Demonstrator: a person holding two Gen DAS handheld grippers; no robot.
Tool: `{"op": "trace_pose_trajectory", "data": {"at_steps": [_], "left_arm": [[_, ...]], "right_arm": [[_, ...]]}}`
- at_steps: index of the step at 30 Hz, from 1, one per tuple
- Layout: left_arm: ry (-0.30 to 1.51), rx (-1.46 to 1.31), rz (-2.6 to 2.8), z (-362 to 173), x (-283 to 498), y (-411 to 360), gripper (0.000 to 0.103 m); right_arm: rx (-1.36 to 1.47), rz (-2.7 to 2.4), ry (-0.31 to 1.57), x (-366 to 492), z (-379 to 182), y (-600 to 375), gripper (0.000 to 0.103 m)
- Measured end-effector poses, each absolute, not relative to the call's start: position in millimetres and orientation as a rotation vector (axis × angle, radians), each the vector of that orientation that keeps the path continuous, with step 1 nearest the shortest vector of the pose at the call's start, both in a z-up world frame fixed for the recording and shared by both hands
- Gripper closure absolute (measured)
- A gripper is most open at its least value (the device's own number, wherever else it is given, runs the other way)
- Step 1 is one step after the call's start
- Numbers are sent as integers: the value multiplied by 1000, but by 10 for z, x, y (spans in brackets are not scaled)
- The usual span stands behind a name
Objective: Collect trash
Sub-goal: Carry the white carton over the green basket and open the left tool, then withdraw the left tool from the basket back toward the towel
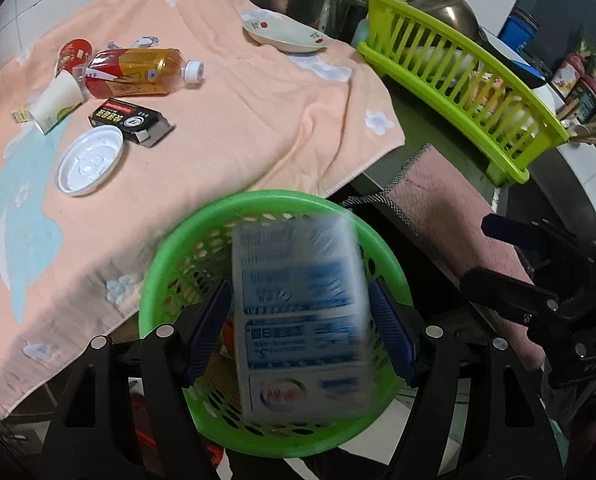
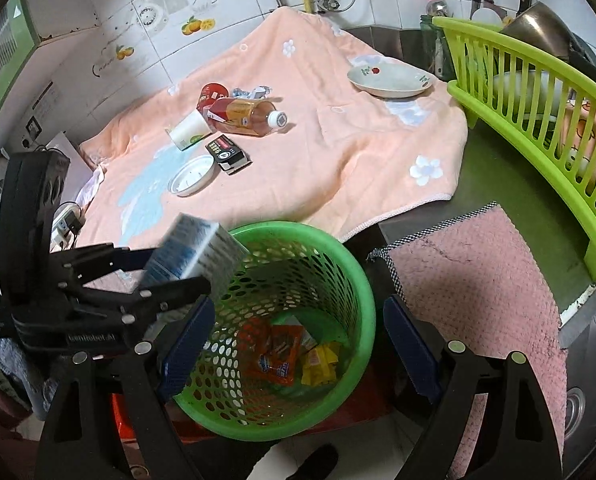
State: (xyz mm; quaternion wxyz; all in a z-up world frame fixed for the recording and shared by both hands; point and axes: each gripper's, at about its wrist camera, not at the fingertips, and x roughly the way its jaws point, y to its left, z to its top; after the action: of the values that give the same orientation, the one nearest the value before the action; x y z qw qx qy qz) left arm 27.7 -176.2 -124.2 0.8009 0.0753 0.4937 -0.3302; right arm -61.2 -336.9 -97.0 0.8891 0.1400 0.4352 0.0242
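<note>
A blue-and-white carton point(image 1: 298, 312), blurred in both views, sat between the blue pads of the left gripper point(image 1: 302, 328), directly over the mouth of the green perforated basket point(image 1: 166, 264). From the left wrist its long axis ran along the fingers, away from the camera, with a red-marked panel toward the camera. From the right wrist the carton point(image 2: 196, 252) tilted, its upper end leaning toward the counter. The left jaws stood wide; a sliver of gap showed at each pad, so a firm hold could not be confirmed.

The right gripper point(image 2: 294, 344) hung open and empty above the basket point(image 2: 362, 280), in which orange and yellow wrappers point(image 2: 282, 352) lay at the bottom.

On the counter a peach towel point(image 1: 226, 120) with pale flowers carried more litter: a tea bottle point(image 1: 138, 70) lying on its side with its white cap toward the dish rack, a tipped paper cup point(image 1: 56, 102), a red can point(image 1: 74, 54), a black box point(image 1: 128, 120) and a white lid point(image 1: 90, 160). A shallow bowl point(image 1: 286, 34) sat at the towel's far edge. A lime dish rack point(image 1: 458, 92) and a pink cloth point(image 1: 458, 216) lay toward the sink, against white tiled walls point(image 2: 158, 12).
</note>
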Motion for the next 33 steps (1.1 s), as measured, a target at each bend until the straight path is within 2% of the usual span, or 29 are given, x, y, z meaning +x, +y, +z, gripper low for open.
{"op": "trace_pose_trajectory", "data": {"at_steps": [13, 33], "left_arm": [[1036, 122, -656, -1150, 312, -1524, 30], [978, 51, -448, -1010, 953, -891, 29]], "right_arm": [[265, 96, 898, -503, -914, -3232, 19], [236, 170, 908, -27, -905, -3013, 19]]}}
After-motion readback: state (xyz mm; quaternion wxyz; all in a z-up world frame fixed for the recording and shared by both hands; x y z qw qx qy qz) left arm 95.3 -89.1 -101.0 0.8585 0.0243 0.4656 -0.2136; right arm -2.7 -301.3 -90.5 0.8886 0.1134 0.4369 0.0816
